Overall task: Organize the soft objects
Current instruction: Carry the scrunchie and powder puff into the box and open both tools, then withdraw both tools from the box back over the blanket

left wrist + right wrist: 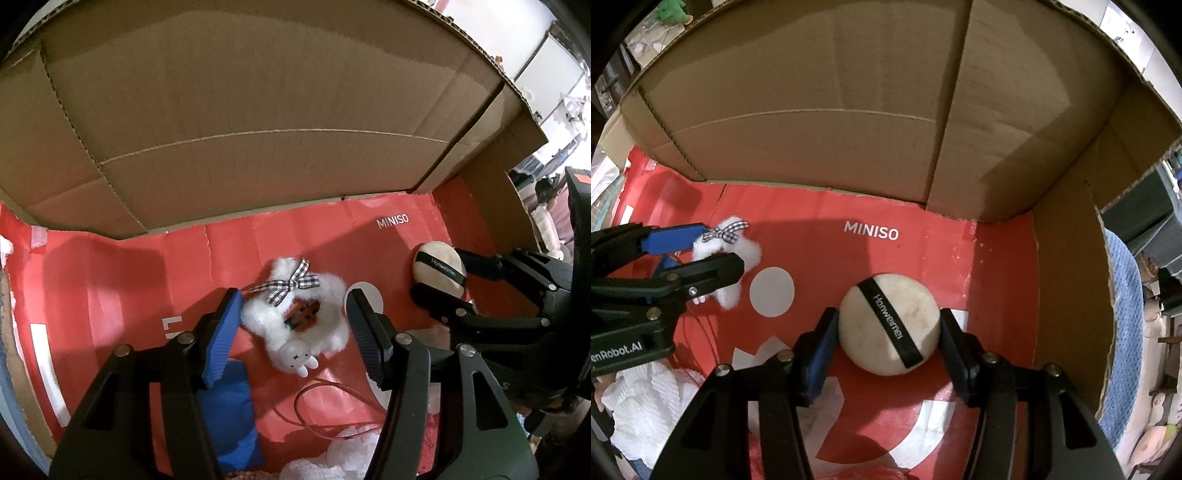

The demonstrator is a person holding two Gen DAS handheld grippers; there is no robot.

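Inside the cardboard box (258, 110), on its red printed floor (110, 277), both tools point steeply down over their items. At left, the left gripper (295, 314) stands with jaws parted around the white fluffy hair clip (295, 317), which carries a checked bow and a small rabbit figure; a gap shows on each side, so nothing is gripped and the clip lies on the floor. A blue fabric piece (236, 424) lies under the blue pad. At right, the right gripper (888, 326) straddles the round powder puff (888, 326), which also rests on the floor; the pads sit just beside its rim, and I judge them not pressing. Judgement: both items appear placed, so the step is a clean release. Open a little wider, lift straight up, and avoid dragging the fluff or the red cord (314, 406) nearby. Legible writing: "MINISO" (871, 230) in white on the floor, "Hanweimei" on the puff's black strap (888, 326), and a partial "enRobot.AI" on the left tool's body.
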